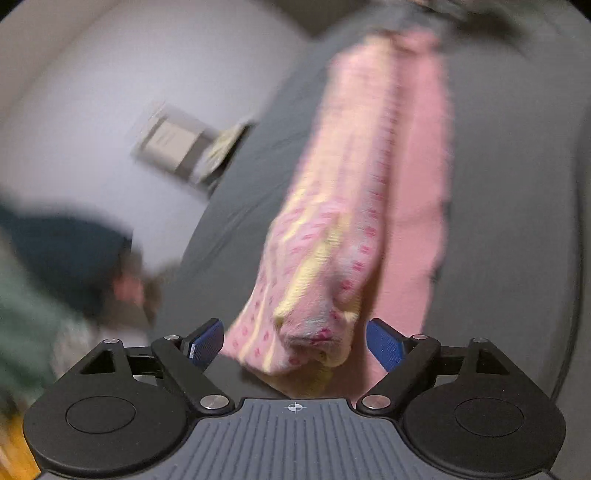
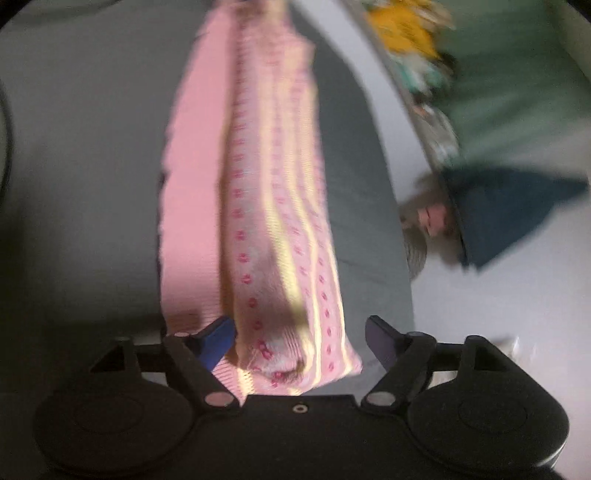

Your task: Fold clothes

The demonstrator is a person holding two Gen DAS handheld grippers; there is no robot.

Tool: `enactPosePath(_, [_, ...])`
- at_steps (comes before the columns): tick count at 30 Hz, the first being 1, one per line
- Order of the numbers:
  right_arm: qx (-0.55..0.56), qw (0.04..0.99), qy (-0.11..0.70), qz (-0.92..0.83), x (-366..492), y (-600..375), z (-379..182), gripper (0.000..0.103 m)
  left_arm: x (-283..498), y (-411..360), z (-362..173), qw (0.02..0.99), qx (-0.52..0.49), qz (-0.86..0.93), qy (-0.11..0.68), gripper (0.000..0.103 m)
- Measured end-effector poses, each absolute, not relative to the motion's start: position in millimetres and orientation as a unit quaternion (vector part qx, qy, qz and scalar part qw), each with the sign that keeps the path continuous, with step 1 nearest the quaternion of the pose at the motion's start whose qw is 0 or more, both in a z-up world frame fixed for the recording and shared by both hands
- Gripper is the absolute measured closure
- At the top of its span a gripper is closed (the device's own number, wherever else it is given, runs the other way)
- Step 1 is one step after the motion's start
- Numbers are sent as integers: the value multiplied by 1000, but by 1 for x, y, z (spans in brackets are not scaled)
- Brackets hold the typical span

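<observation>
A long pink garment [image 1: 369, 166] with yellow stripes and red dots lies folded into a narrow strip on a grey cushioned surface [image 1: 517, 184]. Its bunched near end sits between the blue pads of my left gripper [image 1: 295, 343], whose fingers stand wide apart and open. In the right wrist view the same garment [image 2: 258, 166] runs away from me over the grey surface [image 2: 92, 184]. Its other end lies between the spread fingers of my right gripper [image 2: 299, 343], also open. Both views are motion-blurred.
Pale floor [image 1: 110, 92] lies beside the grey surface, with a small box-like object [image 1: 173, 147] at the edge. A dark blue cloth shape [image 2: 509, 210], green fabric [image 2: 517, 92] and a yellow garment [image 2: 406, 29] lie off to the right side.
</observation>
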State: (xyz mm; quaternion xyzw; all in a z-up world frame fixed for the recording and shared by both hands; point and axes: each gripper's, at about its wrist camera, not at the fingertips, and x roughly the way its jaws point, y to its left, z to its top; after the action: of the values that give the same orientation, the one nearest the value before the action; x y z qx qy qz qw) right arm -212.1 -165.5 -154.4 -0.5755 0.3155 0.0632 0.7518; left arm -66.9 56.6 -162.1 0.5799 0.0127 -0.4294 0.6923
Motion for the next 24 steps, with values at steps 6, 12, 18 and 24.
enactPosePath(6, [-615, 706, 345, 62, -191, -155, -171, 46, -80, 37, -187, 573, 711, -401, -68, 18])
enactPosePath(12, [-647, 668, 359, 81, -177, -160, -191, 63, -82, 21, -223, 431, 813, -380, -90, 22])
enactPosePath(18, [-654, 667, 344, 93, -191, -161, -182, 86, -78, 12, -215, 454, 797, -394, -62, 73])
enactPosePath(24, [-636, 692, 316, 132, -222, -174, -164, 87, -76, 41, -191, 510, 749, -414, -86, 75])
